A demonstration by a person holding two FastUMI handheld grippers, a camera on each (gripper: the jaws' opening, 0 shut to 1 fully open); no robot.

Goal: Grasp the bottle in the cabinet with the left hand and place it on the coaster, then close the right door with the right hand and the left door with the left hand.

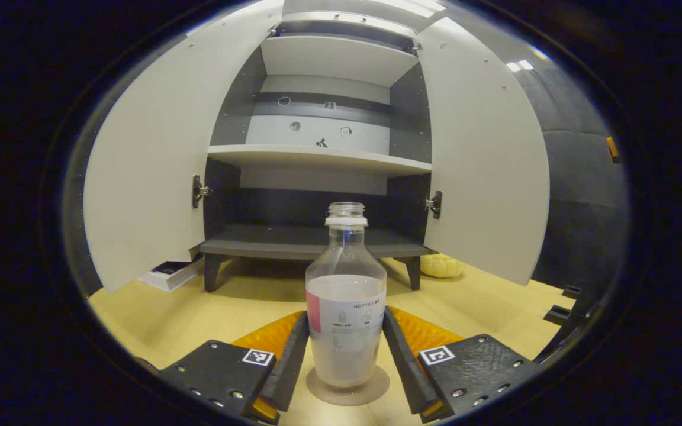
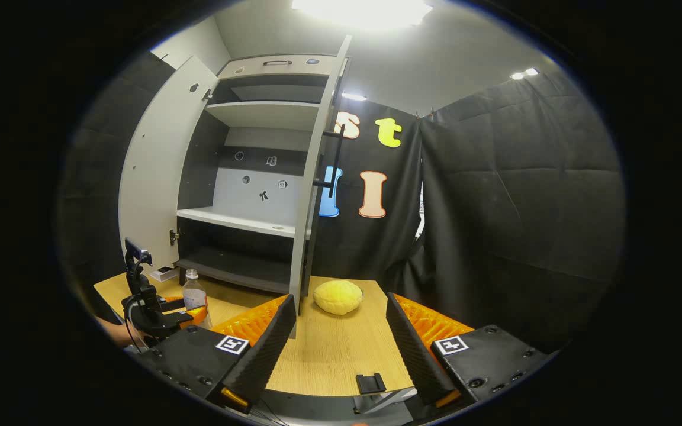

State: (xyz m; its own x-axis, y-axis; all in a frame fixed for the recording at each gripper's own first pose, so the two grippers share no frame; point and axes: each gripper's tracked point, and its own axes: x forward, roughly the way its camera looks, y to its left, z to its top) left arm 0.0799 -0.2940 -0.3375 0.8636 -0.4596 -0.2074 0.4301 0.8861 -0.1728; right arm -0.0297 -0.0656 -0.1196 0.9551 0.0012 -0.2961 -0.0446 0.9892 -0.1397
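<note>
A clear bottle [image 1: 346, 296] without a cap, holding pale liquid, stands upright on a round brown coaster [image 1: 373, 387] on the wooden table. My left gripper [image 1: 346, 313] is shut on the bottle, its fingers pressing on both sides of the body. Behind it the cabinet [image 1: 317, 239] stands with its left door [image 1: 145, 165] and right door [image 1: 483, 165] swung wide; its shelves are bare. In the right gripper view my right gripper [image 2: 339, 315] is open and holds nothing, near the right door's edge [image 2: 311, 207]. The bottle [image 2: 195, 297] and left gripper [image 2: 190, 312] sit far left.
A yellow rounded object [image 2: 338, 296] lies on the table [image 2: 329, 361] beside the right door, also seen as a yellow lump [image 1: 441, 266] past the cabinet leg. A white flat box [image 1: 169, 273] lies under the left door. A black bar handle [image 2: 335, 160] sticks out from the right door.
</note>
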